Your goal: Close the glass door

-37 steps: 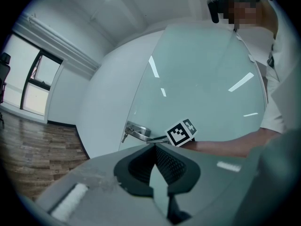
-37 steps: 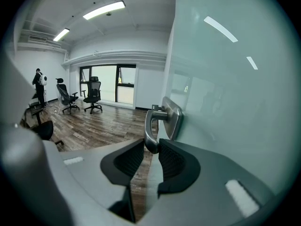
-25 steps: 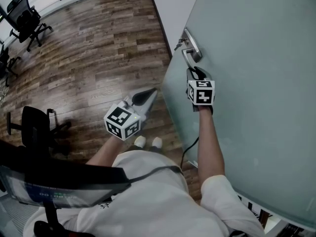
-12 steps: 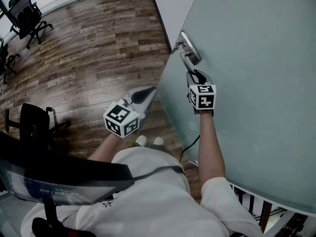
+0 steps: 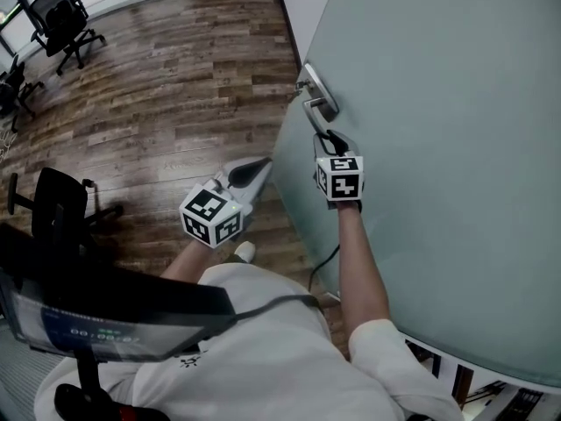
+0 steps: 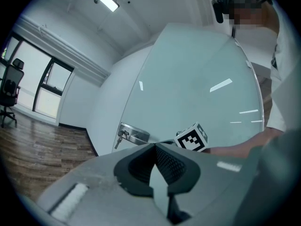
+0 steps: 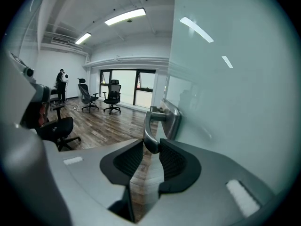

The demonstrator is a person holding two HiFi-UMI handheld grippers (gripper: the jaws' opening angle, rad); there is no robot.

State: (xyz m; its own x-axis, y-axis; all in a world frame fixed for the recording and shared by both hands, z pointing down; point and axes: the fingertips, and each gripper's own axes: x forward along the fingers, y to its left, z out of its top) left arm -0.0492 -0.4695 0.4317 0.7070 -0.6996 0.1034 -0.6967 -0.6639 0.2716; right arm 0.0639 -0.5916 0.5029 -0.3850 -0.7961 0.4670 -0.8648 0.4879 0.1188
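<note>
Door (image 5: 438,147) farther left; right gripper (image 5: 330,138) on handle (image 5: 312,110)

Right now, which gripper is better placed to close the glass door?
Right. The right gripper is clamped on the door handle of the glass door, so it can probably swing the door directly. The left gripper has its jaws together on nothing and hangs beside the door's edge.

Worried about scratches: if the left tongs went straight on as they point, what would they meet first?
The left tongs would most likely meet the glass door, near its edge by the handle, though depth is hard to judge here.
</note>
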